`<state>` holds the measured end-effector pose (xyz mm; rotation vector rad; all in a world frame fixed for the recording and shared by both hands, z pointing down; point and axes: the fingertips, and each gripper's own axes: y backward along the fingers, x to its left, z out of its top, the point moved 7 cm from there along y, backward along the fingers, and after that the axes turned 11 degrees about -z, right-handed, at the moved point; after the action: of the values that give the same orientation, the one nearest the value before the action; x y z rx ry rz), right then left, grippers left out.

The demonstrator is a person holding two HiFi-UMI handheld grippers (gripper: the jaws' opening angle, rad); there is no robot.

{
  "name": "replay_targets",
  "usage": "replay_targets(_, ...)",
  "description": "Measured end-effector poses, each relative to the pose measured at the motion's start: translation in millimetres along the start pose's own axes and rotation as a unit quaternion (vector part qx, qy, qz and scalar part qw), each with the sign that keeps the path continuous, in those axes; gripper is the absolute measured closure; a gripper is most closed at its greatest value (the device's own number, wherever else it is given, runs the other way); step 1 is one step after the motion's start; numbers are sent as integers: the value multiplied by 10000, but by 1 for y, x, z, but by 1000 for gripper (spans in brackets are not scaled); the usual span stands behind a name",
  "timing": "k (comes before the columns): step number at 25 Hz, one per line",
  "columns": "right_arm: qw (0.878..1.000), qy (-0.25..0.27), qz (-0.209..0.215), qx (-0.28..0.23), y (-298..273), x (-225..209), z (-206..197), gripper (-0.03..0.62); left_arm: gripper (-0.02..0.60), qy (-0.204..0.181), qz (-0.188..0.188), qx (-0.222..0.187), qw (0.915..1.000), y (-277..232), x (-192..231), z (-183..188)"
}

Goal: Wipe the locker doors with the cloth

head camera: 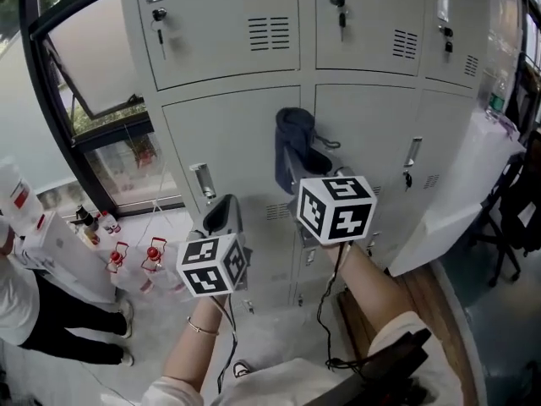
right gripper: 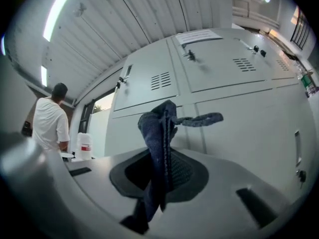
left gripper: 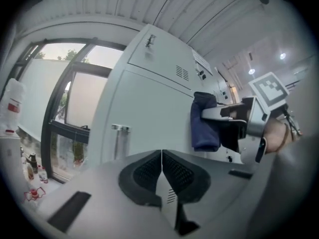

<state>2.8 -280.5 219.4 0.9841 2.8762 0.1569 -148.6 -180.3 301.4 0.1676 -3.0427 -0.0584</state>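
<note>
Before the middle-row locker doors, near their shared edge, the cloth hangs upright, pinched in the right gripper, door straight ahead. Left gripper, jaws together and empty, waits lower-left.

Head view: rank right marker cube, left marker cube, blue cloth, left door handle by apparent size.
1. right marker cube
2. left marker cube and blue cloth: alike, not ranked
3. left door handle
Cubes sit nearer the camera, so real sizes are unsure.
</note>
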Motion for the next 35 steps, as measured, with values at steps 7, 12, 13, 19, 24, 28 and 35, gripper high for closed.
replay_targets(7, 9964, 178, 772, 297, -17, 114, -39, 549, 572, 113, 527, -40, 9985, 57, 66, 1)
replay_targets(12, 9940, 155, 996, 429, -31, 163, -59, 549, 572, 180, 876, -9, 9960, 89, 106, -4)
replay_targets(13, 9937, 160, 1012, 453, -34, 170, -63, 549, 572, 209, 923, 5, 9955, 94, 113, -6)
replay_targets(19, 9935, 319, 947, 552, -51, 195, -84, 549, 572, 294, 1002, 29, 9945, 108, 143, -10)
replay_targets(24, 9945, 336, 819, 568, -60, 193, -91, 549, 572, 331, 884, 25, 9955, 103, 149, -15)
replay_targets(28, 9957, 280, 794, 396, -62, 189, -92, 549, 572, 355, 795, 50, 9962, 95, 150, -18)
replay_targets(35, 9965, 230, 745, 288, -61, 177, -94, 549, 572, 381, 658, 34, 9971, 80, 141, -18)
